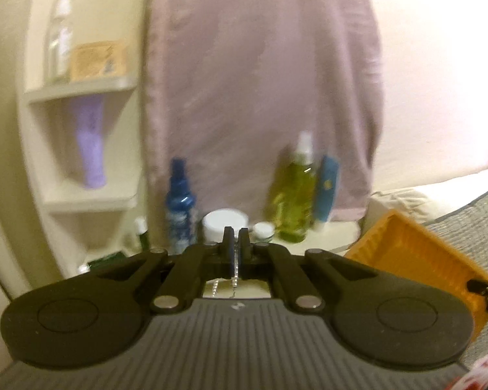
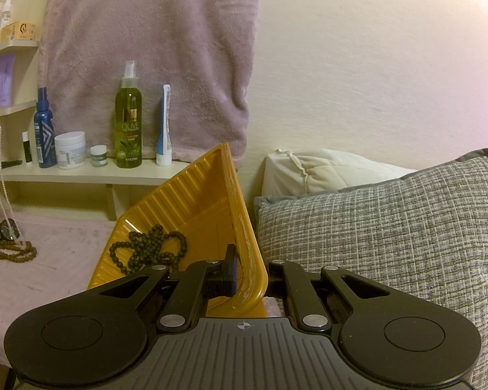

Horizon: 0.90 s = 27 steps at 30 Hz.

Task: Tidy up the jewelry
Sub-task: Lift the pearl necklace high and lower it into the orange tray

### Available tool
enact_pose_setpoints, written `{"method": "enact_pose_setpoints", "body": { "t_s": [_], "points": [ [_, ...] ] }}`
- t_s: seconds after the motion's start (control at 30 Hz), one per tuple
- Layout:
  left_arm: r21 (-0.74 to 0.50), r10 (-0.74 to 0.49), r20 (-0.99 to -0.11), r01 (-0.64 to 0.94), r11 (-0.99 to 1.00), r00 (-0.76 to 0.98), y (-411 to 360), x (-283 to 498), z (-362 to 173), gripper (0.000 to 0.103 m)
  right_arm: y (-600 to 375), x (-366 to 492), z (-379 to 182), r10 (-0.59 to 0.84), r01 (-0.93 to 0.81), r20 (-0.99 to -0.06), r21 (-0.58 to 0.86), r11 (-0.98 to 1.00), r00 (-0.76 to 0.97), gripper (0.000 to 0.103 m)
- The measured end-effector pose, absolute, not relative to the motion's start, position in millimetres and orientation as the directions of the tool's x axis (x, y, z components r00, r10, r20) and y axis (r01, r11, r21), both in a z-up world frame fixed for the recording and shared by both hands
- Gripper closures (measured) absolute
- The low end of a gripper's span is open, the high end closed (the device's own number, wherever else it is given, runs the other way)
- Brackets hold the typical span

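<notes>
The right gripper (image 2: 247, 271) is clamped on the near rim of the yellow tray (image 2: 192, 201), tilting it up; this tray is the landmark. A dark bead necklace (image 2: 149, 248) lies in the tray's low corner. Left of the tray, brown beads (image 2: 11, 253) rest on the pink bedcover (image 2: 58, 253), and a silver chain (image 2: 1, 175) hangs above them from the left gripper (image 1: 236, 243), whose fingers are pinched together on it. Right of the tray sits a grey pillow (image 2: 390, 227). Behind the tray, a shelf (image 2: 81, 175) holds bottles.
</notes>
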State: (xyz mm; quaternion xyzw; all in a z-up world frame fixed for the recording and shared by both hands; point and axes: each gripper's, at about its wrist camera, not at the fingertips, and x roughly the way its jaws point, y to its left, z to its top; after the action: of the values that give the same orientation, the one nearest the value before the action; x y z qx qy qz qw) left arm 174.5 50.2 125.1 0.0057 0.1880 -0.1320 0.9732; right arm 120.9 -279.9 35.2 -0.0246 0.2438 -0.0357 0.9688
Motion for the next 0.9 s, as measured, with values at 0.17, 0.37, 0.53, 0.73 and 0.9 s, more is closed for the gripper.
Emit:
{"method": "enact_pose_setpoints", "body": {
  "t_s": [0.17, 0.37, 0.53, 0.73, 0.9],
  "points": [
    [-0.061, -0.354, -0.351, 0.356, 0.933, 0.867, 23, 168, 138, 0.102, -280, 121, 35, -0.081, 0.057, -0.471, -0.064, 0.996, 0.878, 0.095],
    [-0.114, -0.501, -0.342, 0.494, 0.862, 0.795, -28, 160, 141, 0.102, -280, 121, 36, -0.079, 0.056, -0.47, -0.062, 0.997, 0.879, 0.095],
    [-0.15, -0.588, -0.354, 0.577, 0.803, 0.727, -69, 161, 136, 0.102, -281, 121, 36, -0.077, 0.059, -0.469, -0.054, 0.997, 0.88, 0.095],
    [-0.164, -0.625, -0.45, 0.629, 0.76, 0.637, -108, 173, 104, 0.102, -283, 120, 34, -0.076, 0.062, -0.47, -0.044, 0.997, 0.879, 0.095],
    [-0.13, -0.597, -0.526, 0.636, 0.76, 0.606, -126, 189, 77, 0.102, -284, 120, 34, -0.077, 0.066, -0.47, -0.039, 0.997, 0.879, 0.095]
  ]
}}
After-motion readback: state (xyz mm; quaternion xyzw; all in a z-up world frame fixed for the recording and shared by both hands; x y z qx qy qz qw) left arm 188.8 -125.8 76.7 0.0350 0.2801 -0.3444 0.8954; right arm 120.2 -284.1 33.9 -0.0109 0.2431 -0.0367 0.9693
